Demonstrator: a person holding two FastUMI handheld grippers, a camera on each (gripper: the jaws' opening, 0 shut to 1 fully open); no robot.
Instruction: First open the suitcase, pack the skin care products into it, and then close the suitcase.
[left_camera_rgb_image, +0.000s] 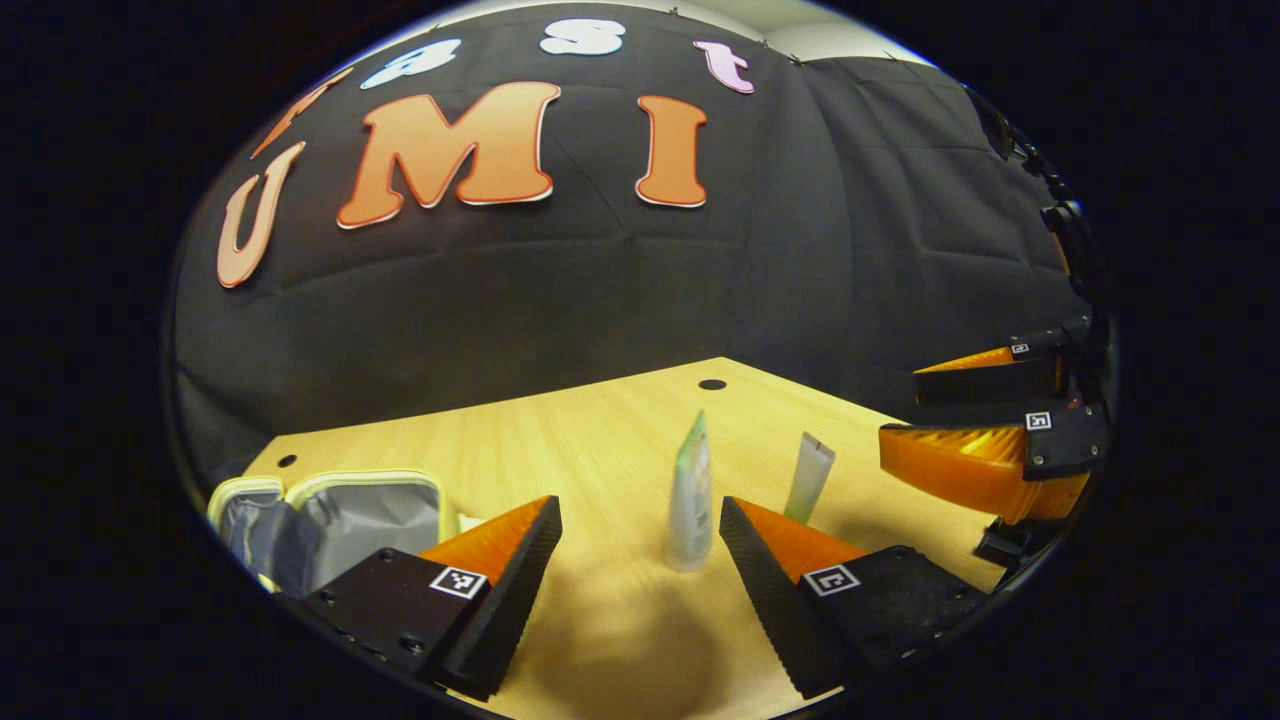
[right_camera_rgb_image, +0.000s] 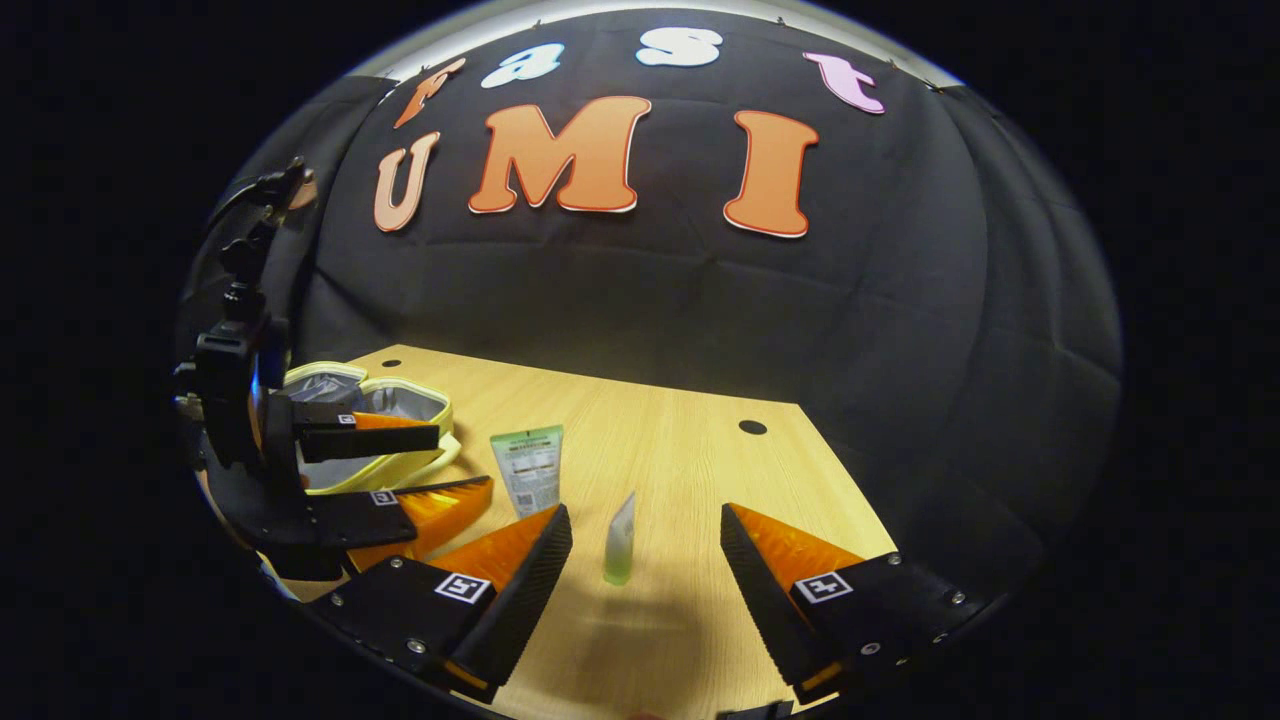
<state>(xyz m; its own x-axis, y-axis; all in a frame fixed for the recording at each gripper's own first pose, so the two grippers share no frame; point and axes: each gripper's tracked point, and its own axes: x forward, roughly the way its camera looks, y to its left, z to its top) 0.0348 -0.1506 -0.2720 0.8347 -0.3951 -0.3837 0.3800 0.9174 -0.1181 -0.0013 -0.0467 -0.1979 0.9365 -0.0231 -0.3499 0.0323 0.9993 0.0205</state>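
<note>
**A:** Wood-grain tabletop (left_camera_rgb_image: 560, 440) had two tubes standing on their caps, and that was my worry. The taller white plastic tube with the green top (left_camera_rgb_image: 691, 500) stood right ahead of the left gripper (left_camera_rgb_image: 640, 560), at about 12 o'clock, a touch toward 1, not touching either finger. One sloppy nudge from a fingertip and I reckon it would've tipped and rolled.

**B:** Were the jaws open though?

**A:** Yep, spread wide on both. The right gripper (right_camera_rgb_image: 645, 560) had the slim pale-green tube (right_camera_rgb_image: 620, 540) sitting between its fingertips at 12 o'clock, gaps on both sides, nothing pinched.

**B:** And the case?

**A:** The small grey fabric suitcase with the yellow trim (left_camera_rgb_image: 330, 515) was already lying open, at roughly 9 o'clock from the left gripper. My other guess at trouble: the two grippers were close together, so grabbing both tubes at once could've meant a bump.
</note>
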